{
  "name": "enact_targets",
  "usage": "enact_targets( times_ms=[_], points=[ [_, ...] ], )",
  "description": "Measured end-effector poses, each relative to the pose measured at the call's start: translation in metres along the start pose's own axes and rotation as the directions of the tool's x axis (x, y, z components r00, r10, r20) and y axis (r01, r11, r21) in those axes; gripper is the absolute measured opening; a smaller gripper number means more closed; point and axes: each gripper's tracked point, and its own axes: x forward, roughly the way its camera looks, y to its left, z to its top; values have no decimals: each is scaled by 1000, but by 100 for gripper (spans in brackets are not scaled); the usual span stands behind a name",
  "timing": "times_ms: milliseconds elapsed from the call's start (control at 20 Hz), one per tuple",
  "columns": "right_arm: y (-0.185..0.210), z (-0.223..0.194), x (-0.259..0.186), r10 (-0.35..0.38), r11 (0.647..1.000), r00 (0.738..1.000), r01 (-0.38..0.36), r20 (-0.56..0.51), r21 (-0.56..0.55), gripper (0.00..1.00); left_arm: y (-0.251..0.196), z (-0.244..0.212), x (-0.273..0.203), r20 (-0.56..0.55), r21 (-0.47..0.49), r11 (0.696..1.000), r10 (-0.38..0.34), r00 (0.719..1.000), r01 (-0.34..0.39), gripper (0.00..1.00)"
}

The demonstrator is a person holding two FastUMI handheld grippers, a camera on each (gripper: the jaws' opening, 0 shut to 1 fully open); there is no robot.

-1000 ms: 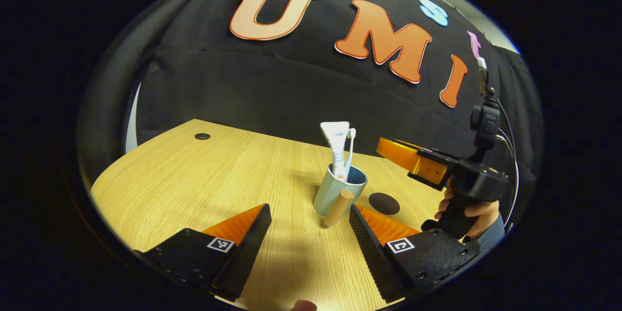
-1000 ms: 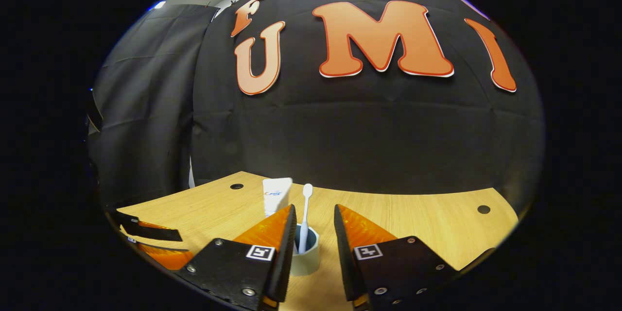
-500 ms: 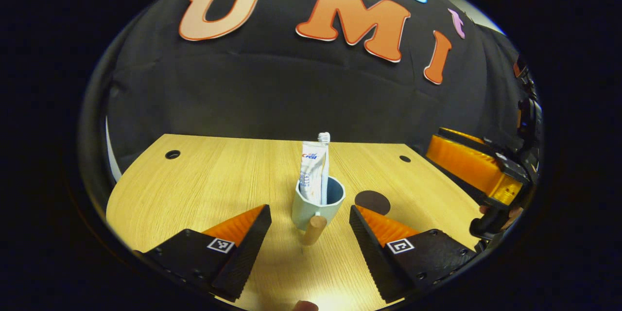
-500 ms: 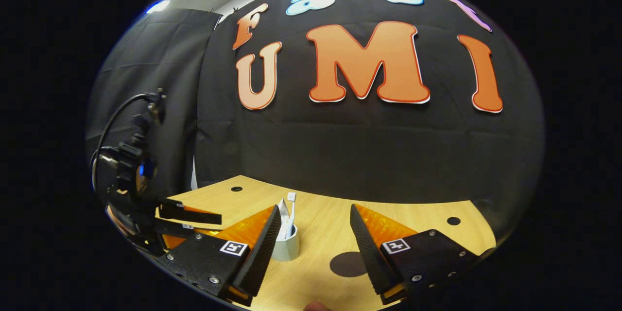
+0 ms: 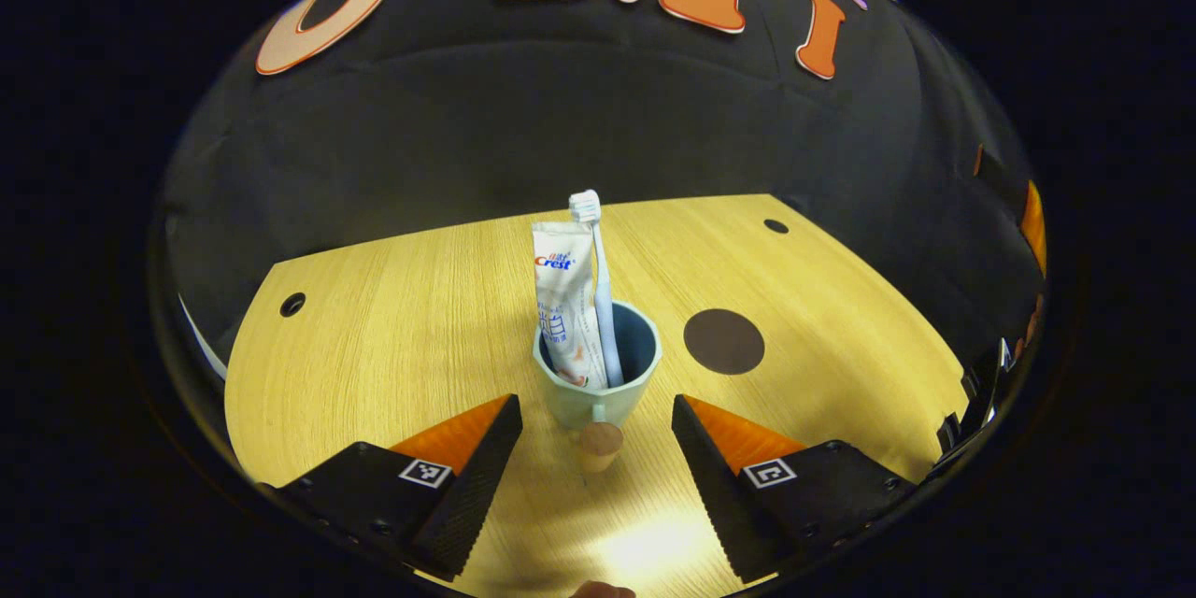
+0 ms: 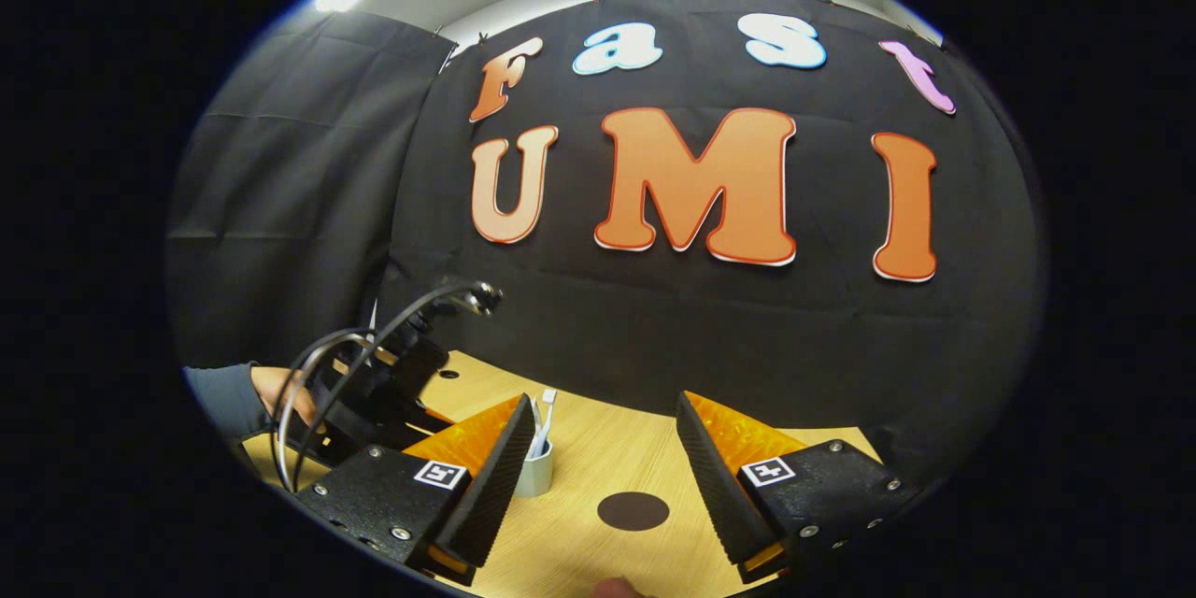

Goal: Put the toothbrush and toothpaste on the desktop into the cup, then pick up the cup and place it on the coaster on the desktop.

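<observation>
A grey-blue cup (image 5: 598, 378) stands upright on the wooden desktop, its wooden peg handle (image 5: 600, 445) pointing at my camera. Inside it lean a white toothpaste tube (image 5: 565, 304) and a pale toothbrush (image 5: 598, 280), bristles up. My left gripper (image 5: 596, 420) is open, its fingers either side of the handle and just short of the cup, touching nothing. A dark round coaster (image 5: 724, 341) lies flat to the cup's right. In the right gripper view my right gripper (image 6: 605, 462) is open and empty above the desk, with the cup (image 6: 534, 476) partly behind its left finger and the coaster (image 6: 633, 511) below.
The wooden desktop (image 5: 392, 346) has small round holes at its corners (image 5: 292, 304) (image 5: 775, 226). Black cloth walls close the back and sides. In the right gripper view a sleeved hand (image 6: 271, 388) holds the left gripper with looping cables at the left.
My left gripper has closed in on the cup and tilted down, so the handle sits between its fingers. The right gripper has pulled back and away to the right; the cup looks smaller there.
</observation>
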Motion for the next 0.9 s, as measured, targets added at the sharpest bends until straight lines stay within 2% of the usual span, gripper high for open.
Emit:
enact_targets(
  times_ms=[350, 500, 650, 700, 900],
  points=[
    [-7, 5, -22, -22, 999, 1000, 22, -14, -35, 93, 10, -16, 20, -177, 10, 1000, 31, 984, -29, 94],
    [-8, 6, -22, -10, 1000, 1000, 10, -17, -25, 93, 3, -23, 25, -244, 33, 999, 13, 970, -5, 80],
    [-9, 1, -25, -11, 1000, 1000, 11, -23, -18, 94, 4, -26, 32, -273, 57, 998, 44, 961, -29, 71],
    [-10, -1, -25, -11, 1000, 1000, 11, -27, -15, 94, 4, -31, 34, -291, 52, 998, 45, 956, -31, 54],
    [-13, -8, -24, -10, 1000, 999, 10, -43, -6, 94, 1, -38, 34, -281, 5, 999, 40, 959, -40, 27]
  ],
)
